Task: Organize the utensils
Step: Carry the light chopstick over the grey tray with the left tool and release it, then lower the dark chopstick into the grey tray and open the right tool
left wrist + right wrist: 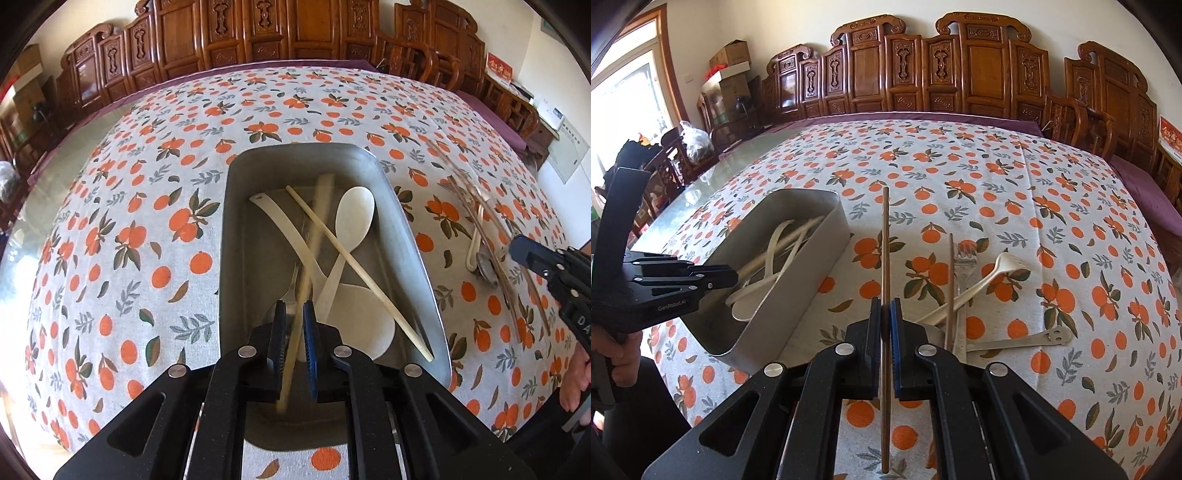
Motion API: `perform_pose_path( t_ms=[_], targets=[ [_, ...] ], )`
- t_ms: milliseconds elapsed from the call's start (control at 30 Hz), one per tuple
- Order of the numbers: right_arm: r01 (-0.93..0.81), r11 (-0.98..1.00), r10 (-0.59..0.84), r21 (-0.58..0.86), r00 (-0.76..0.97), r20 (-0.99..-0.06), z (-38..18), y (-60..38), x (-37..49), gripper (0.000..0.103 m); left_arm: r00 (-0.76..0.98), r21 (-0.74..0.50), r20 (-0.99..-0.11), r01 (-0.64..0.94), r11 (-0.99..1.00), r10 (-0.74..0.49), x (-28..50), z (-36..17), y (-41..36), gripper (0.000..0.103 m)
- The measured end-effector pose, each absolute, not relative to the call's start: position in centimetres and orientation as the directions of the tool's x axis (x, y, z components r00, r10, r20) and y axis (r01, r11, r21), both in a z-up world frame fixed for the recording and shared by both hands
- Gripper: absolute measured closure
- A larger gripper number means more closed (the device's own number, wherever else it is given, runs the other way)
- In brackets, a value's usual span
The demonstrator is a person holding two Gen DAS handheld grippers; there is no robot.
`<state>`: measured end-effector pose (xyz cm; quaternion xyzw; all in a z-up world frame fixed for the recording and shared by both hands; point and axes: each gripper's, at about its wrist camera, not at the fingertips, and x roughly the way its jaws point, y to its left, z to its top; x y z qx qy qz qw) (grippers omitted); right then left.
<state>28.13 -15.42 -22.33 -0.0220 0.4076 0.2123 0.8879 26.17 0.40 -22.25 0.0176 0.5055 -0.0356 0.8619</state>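
Your table (1052, 177) wears a white cloth printed with oranges and leaves; at its far left the bare glossy top (713, 177) shows. On the cloth you have a grey metal tray (798, 266) at the near left. Right of it, near you, a small pile lies on the cloth: a steel fork (964, 266), a cream plastic fork (990, 275), a brown chopstick (949, 280) and a steel handle with a smiley cutout (1030, 340).
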Motion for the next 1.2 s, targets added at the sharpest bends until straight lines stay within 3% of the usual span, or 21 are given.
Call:
perform_pose_path(
  t_ms=[133,800,1200],
  targets=[
    [-0.403,0.906,0.357,0.126,0.573,-0.738,-22.3,-14.8,27.8,0.097,0.509,-0.006,-0.86,0.084,0.996,-0.048,25.4,-21.0,0.9,0.086],
    [-0.466,0.864,0.443,0.192,0.52,-0.73,-18.8,-7.5,26.0,0.097,0.638,-0.018,-0.768,0.055,0.998,-0.049,20.7,-12.9,6.6,0.084],
    [-0.437,0.868,0.435,0.233,0.447,-0.782,-21.1,-2.8,28.5,0.097,0.668,-0.032,-0.742,0.046,0.998,-0.054,18.5,-11.5,9.0,0.084]
  ],
)
